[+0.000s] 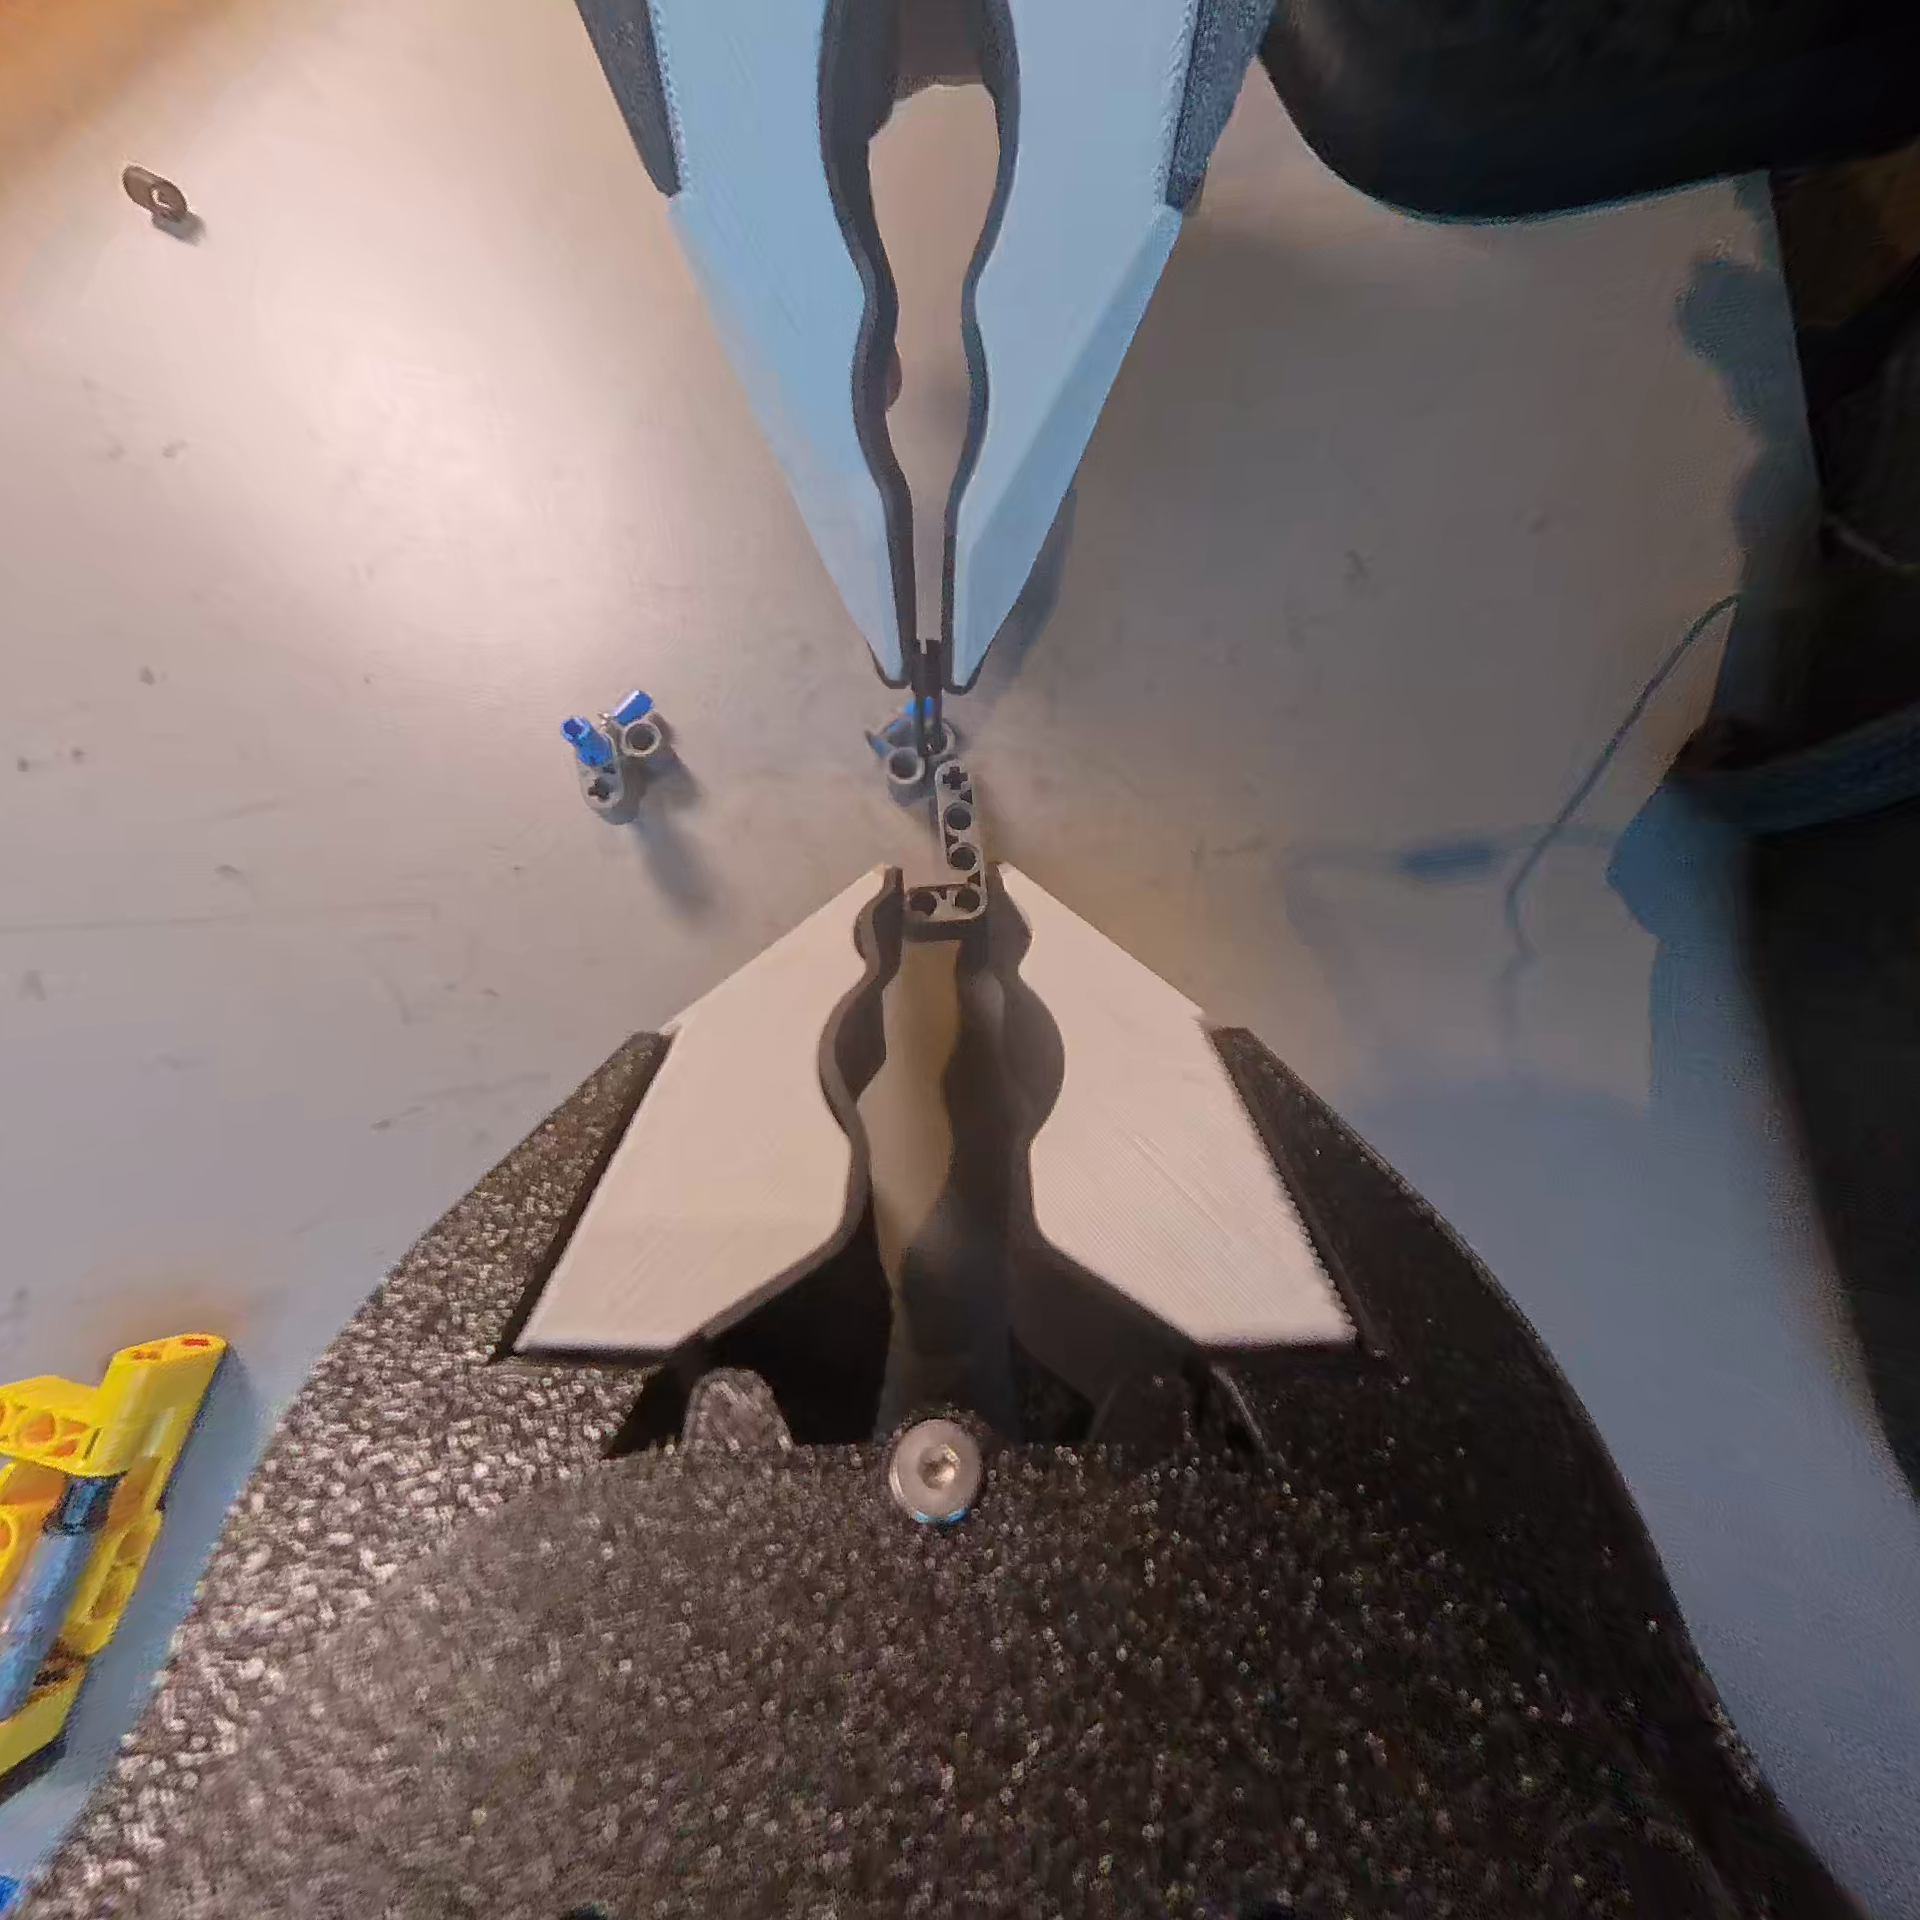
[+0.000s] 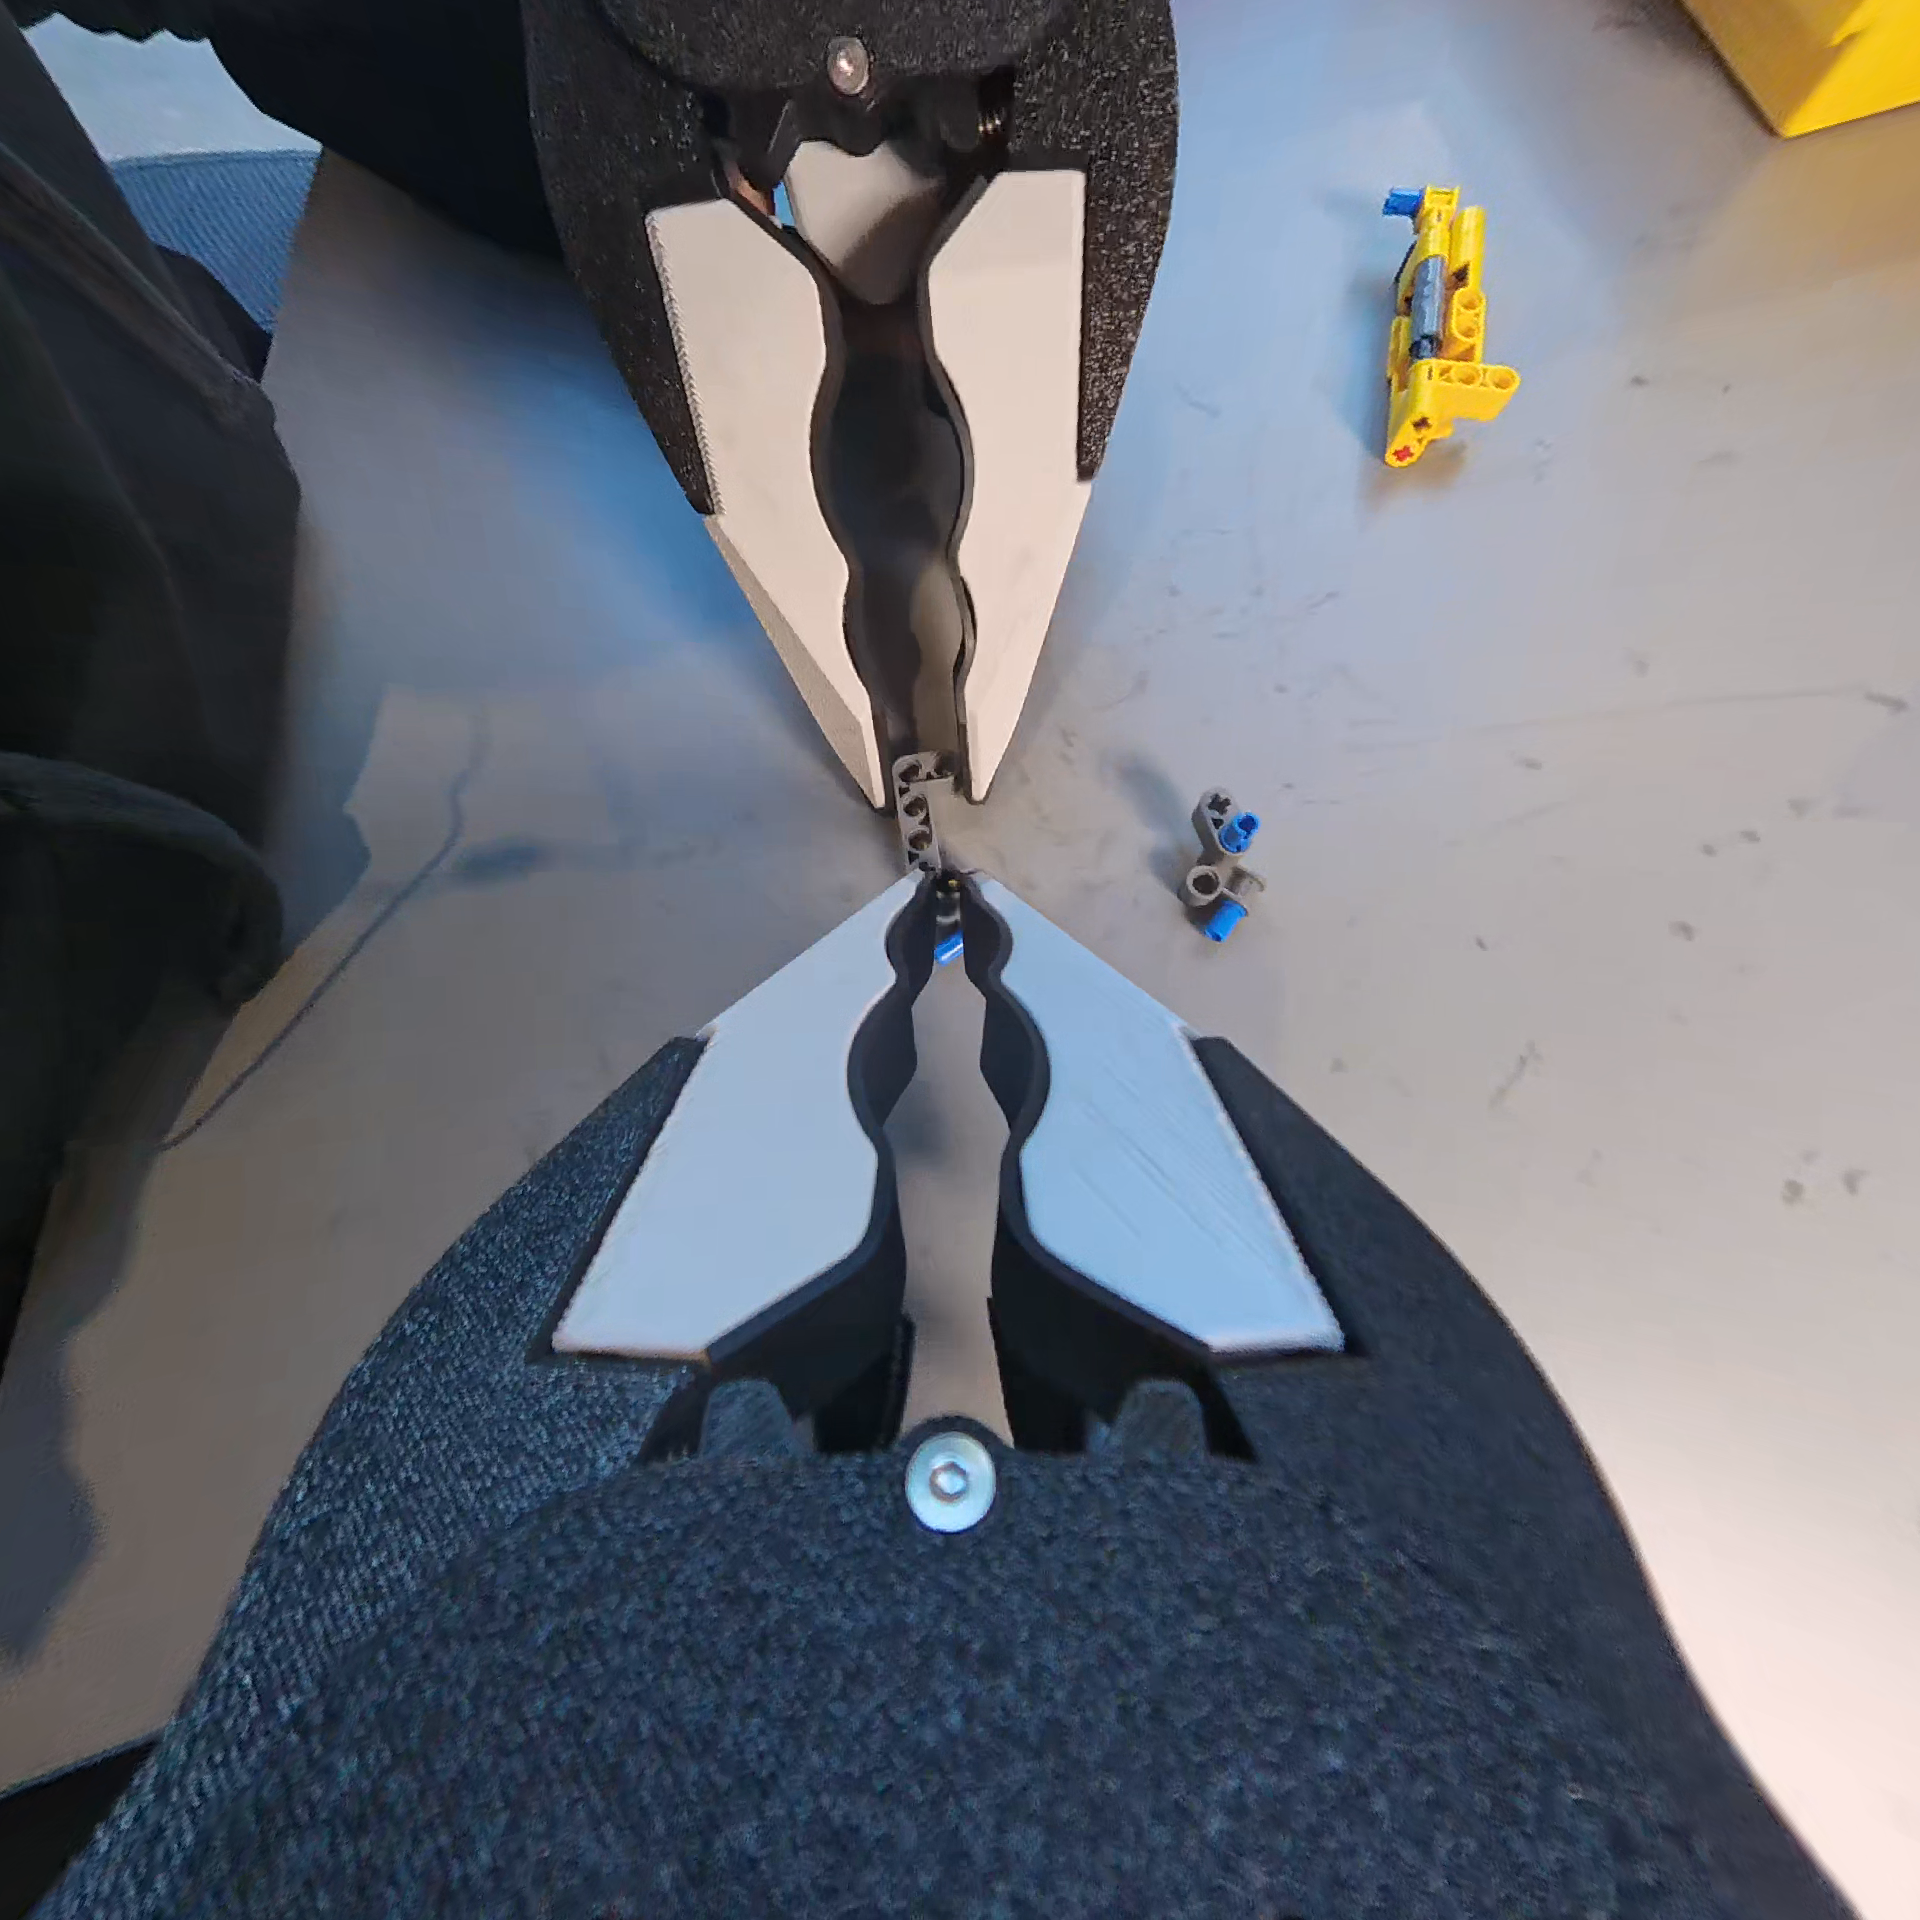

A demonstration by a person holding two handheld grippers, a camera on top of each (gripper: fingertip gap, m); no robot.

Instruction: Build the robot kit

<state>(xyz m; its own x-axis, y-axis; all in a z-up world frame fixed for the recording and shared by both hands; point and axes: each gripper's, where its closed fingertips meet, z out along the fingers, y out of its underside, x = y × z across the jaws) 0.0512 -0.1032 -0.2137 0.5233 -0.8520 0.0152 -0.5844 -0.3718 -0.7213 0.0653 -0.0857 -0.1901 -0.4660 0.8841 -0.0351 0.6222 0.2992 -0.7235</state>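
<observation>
My left gripper (image 1: 940, 891) is shut on the short arm of a grey L-shaped beam with holes (image 1: 958, 831); it also shows in the right wrist view (image 2: 916, 821). My right gripper (image 2: 943, 883) is shut on a small grey connector with a blue pin (image 2: 945, 948). In the left wrist view the right gripper (image 1: 928, 673) comes in from the top, tip to tip with mine. The connector (image 1: 914, 756) meets the far end of the beam just above the grey table (image 1: 364, 520). Whether the two pieces are joined is hidden.
A second grey connector with blue pins (image 1: 618, 753) (image 2: 1221, 868) lies on the table. A yellow beam assembly (image 1: 73, 1507) (image 2: 1439, 322) lies farther off. There is a dark washer-like piece (image 1: 156, 192), a yellow box (image 2: 1829, 52), a thin cable (image 1: 1621, 748), and a person's dark clothing (image 2: 125, 520). The gap from one gripper's tips to the other's is roughly 4 cm. The yellow beam assembly (image 1: 73, 1507) is about 15 cm from both grippers' fingertips. My right wrist view (image 2: 1436, 335) looks at it from another angle.
</observation>
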